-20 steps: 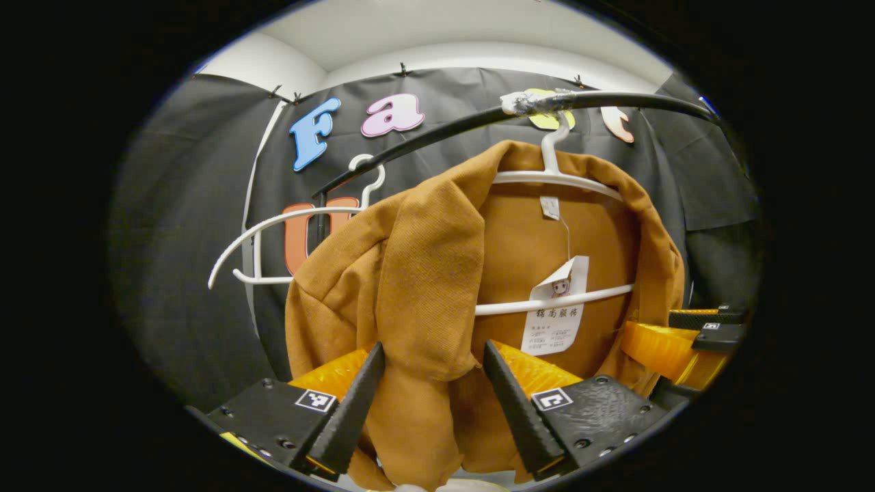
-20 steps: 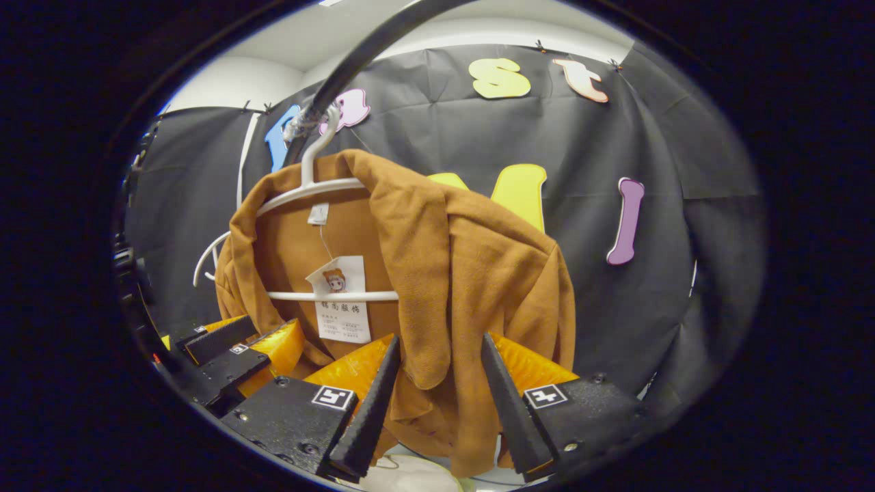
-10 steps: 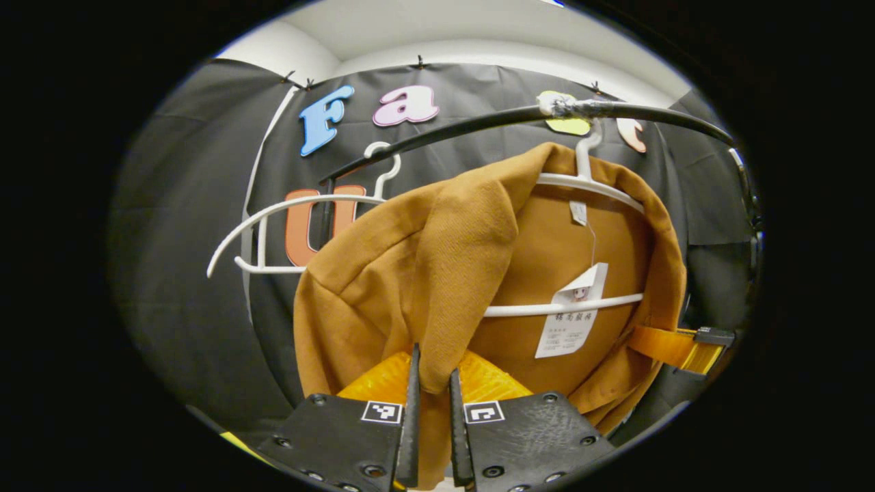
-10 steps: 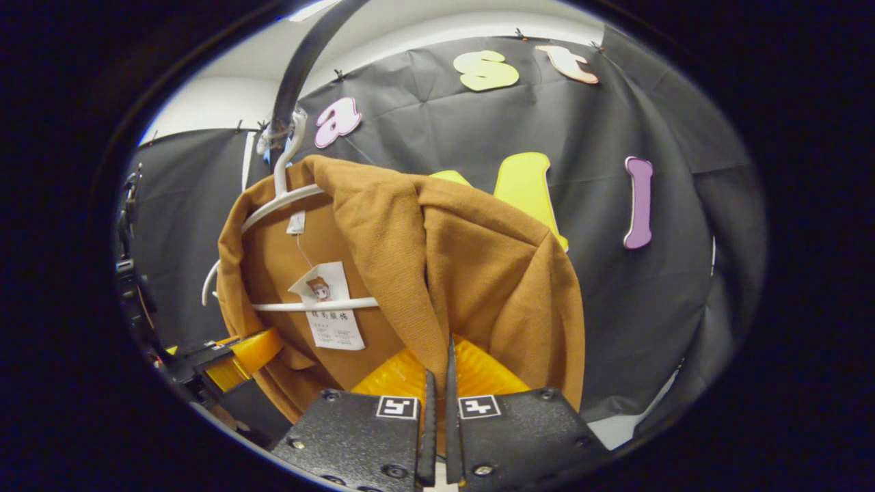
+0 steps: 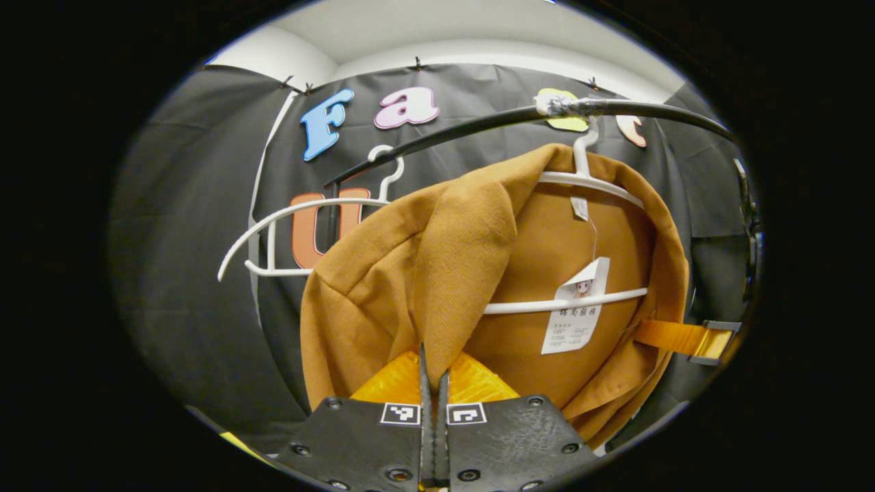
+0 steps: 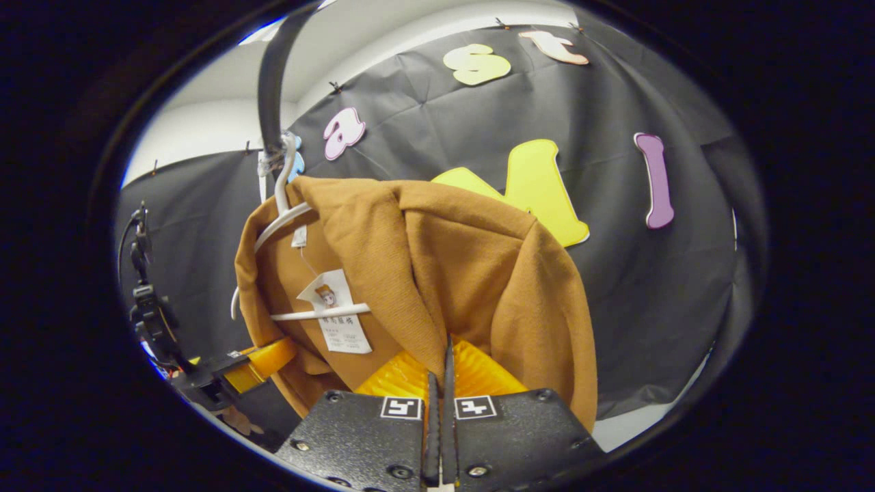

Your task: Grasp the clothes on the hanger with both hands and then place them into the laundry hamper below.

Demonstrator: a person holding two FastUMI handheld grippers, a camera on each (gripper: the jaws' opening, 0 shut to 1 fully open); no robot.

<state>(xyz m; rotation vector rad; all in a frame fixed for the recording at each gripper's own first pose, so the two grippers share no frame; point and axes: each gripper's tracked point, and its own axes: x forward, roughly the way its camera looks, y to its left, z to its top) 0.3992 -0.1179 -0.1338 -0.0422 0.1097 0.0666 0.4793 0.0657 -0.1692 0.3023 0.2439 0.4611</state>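
My left gripper is pinched tight on the front edge of the jacket, fingers nearly touching with a fold of cloth between them. My right gripper does the same on the jacket's other front edge, closed down on the lapel fold.

From both grippers the jacket lies straight ahead and rises upward; its shoulders sit above my fingertips on the white hanger, which hooks onto the black rail overhead. In the right gripper view the same hanger is up and to the left of my fingers, hook over the rail. The jacket's long axis runs vertical, collar up, hem below my grip and out of sight.

Both hands look about equally near, one per lapel; the other gripper shows far right of my left one. A paper tag dangles inside. A spare hanger hangs left.

Judgement: the shoulders must come off the hanger ends before I lower it. I can't see the hamper.
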